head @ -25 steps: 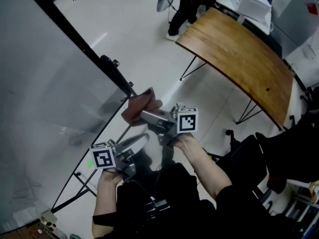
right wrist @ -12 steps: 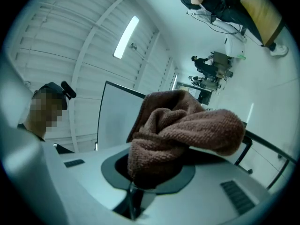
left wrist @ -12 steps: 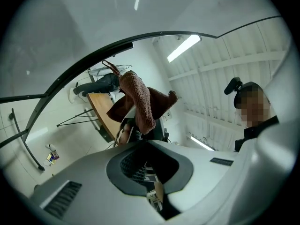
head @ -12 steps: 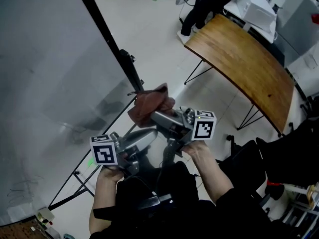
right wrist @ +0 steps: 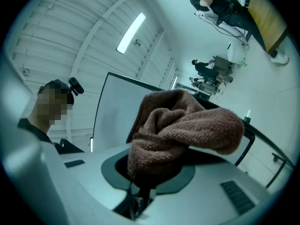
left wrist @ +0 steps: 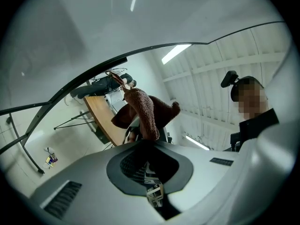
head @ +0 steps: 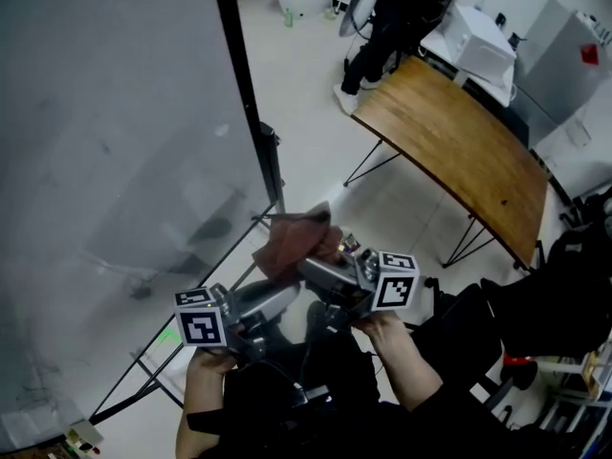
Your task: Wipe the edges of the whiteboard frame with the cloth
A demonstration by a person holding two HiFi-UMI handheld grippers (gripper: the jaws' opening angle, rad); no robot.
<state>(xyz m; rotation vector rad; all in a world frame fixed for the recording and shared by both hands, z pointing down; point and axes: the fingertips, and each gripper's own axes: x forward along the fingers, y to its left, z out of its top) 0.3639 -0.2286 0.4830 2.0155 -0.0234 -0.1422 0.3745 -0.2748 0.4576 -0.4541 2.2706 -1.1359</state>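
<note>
Jaws of the right hand-held gripper (head: 317, 259) clench a bunched brown terry cloth (head: 290, 242), held in the air just beside the whiteboard frame (head: 251, 113) near its lower corner; contact cannot be told. The left hand-held gripper (head: 277, 295) waits below, closed and empty. Soft, light and floppy, the cloth likely handles best gripped by a thick fold.

A pale glossy floor (head: 306, 94) runs beneath a curved wooden table (head: 459, 151) on thin black legs (head: 368, 163); white cabinets (head: 564, 55) stand behind, a strip light (right wrist: 131, 32) overhead.
</note>
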